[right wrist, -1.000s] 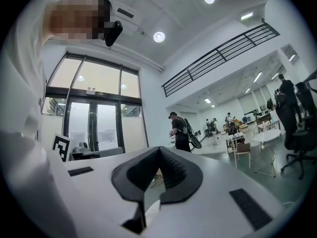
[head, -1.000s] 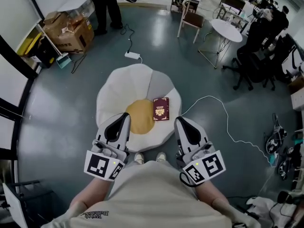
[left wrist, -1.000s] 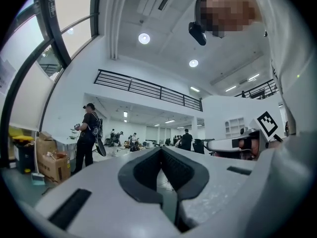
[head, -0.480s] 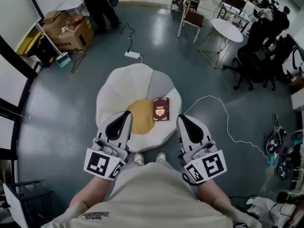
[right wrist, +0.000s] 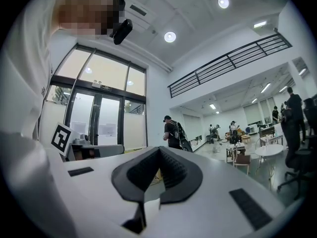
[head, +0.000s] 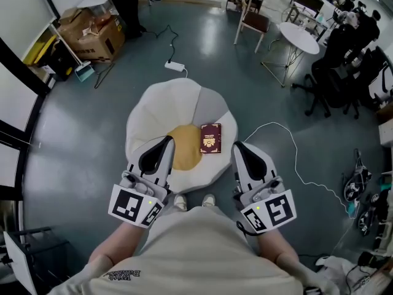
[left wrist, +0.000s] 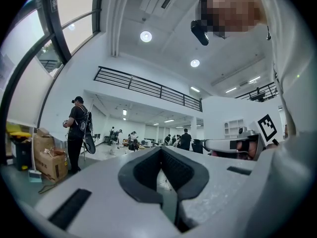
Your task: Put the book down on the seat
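A dark red book (head: pixel 210 138) lies flat on the seat (head: pixel 161 112), a white egg-shaped floor cushion with a yellow centre (head: pixel 184 149); the book rests at the yolk's right edge. My left gripper (head: pixel 166 142) hovers over the cushion's near left side, level, shut and empty. On the other side my right gripper (head: pixel 241 147) hangs just right of the cushion's rim, also shut with nothing in it. Neither touches the book. In the left gripper view the left gripper (left wrist: pixel 161 150) shows pads meeting at the tip, and in the right gripper view so does the right gripper (right wrist: pixel 159 150).
My feet (head: pixel 191 200) stand at the cushion's near edge. A white cable (head: pixel 276 128) loops over the floor at right, a power strip (head: pixel 175 66) lies behind the cushion. Cardboard boxes (head: pixel 92 29) stand far left; a round table (head: pixel 299 39), chair (head: pixel 255 22) and seated people far right.
Both grippers have stayed almost where they were, still shut. The person standing at the top left has stepped further out of the head view.
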The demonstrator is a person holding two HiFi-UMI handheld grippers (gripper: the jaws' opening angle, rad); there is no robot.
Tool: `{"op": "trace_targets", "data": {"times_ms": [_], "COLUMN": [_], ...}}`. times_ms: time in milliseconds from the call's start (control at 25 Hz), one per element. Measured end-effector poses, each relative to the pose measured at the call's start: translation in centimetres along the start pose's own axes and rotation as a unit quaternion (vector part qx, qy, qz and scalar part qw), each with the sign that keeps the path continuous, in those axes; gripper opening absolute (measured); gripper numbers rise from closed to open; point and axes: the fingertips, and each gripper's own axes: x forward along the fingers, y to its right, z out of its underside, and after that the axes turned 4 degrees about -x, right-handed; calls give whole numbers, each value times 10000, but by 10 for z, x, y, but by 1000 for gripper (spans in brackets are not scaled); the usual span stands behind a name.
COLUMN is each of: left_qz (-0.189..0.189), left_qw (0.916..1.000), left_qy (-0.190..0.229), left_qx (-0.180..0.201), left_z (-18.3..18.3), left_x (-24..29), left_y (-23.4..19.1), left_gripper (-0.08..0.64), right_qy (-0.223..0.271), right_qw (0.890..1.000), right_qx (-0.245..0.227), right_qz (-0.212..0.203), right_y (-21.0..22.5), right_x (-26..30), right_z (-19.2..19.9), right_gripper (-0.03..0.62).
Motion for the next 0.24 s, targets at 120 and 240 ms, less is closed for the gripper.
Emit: {"op": "trace_targets", "data": {"times_ms": [120,240], "left_qz": [-15,-31], "left_qw": [10000,10000], "left_qy": [-16,-16], "left_qx": [-6,17], "left_z": [0,-1], "left_x": [2,5], "left_y": [-3,-6], "left_gripper": [5,5], "right_qy": [-11,-27], "right_qw": [10000,10000], "right_qx": [-28,-54], "right_qz": [-28,-27], "right_y": [1,4], "right_x": [4,7], "right_z": [0,0], "right_gripper": [0,0]}}
